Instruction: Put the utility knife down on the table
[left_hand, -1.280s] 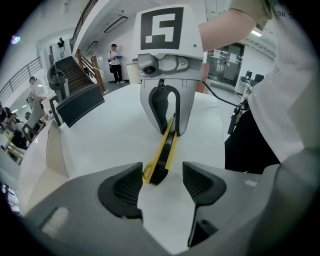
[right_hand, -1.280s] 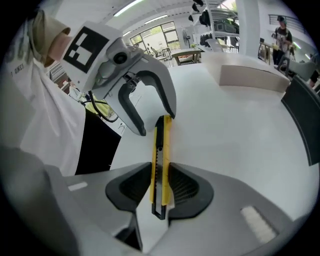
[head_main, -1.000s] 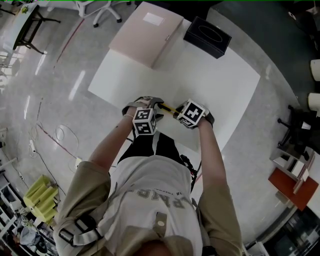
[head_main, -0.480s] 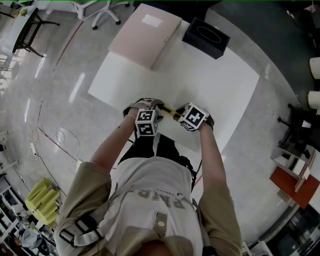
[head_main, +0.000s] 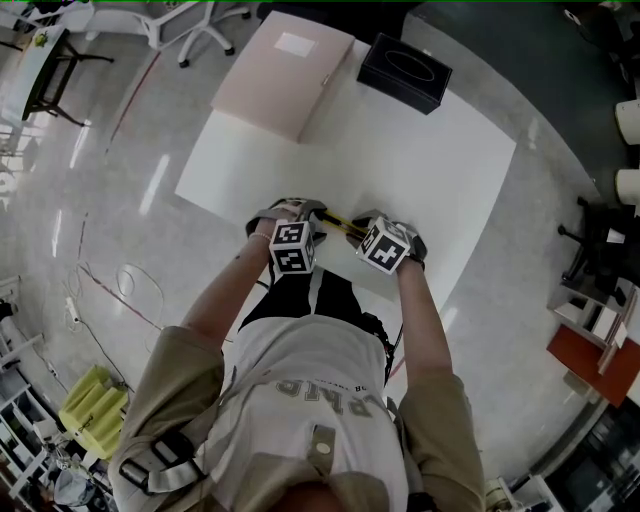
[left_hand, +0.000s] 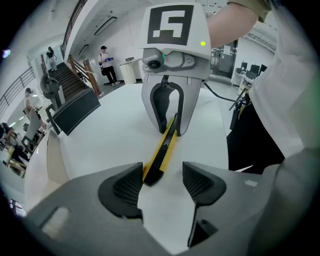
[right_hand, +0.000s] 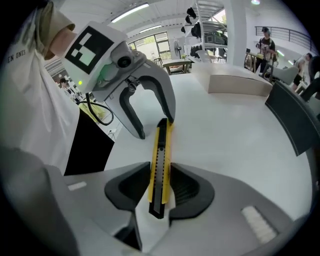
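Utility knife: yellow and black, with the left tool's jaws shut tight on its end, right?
On the left tool the jaws stand apart, not shut tight, as the left gripper view shows; the end of the yellow and black utility knife lies between them.

yellow and black utility knife (right_hand: 160, 165); white table (head_main: 420, 170)
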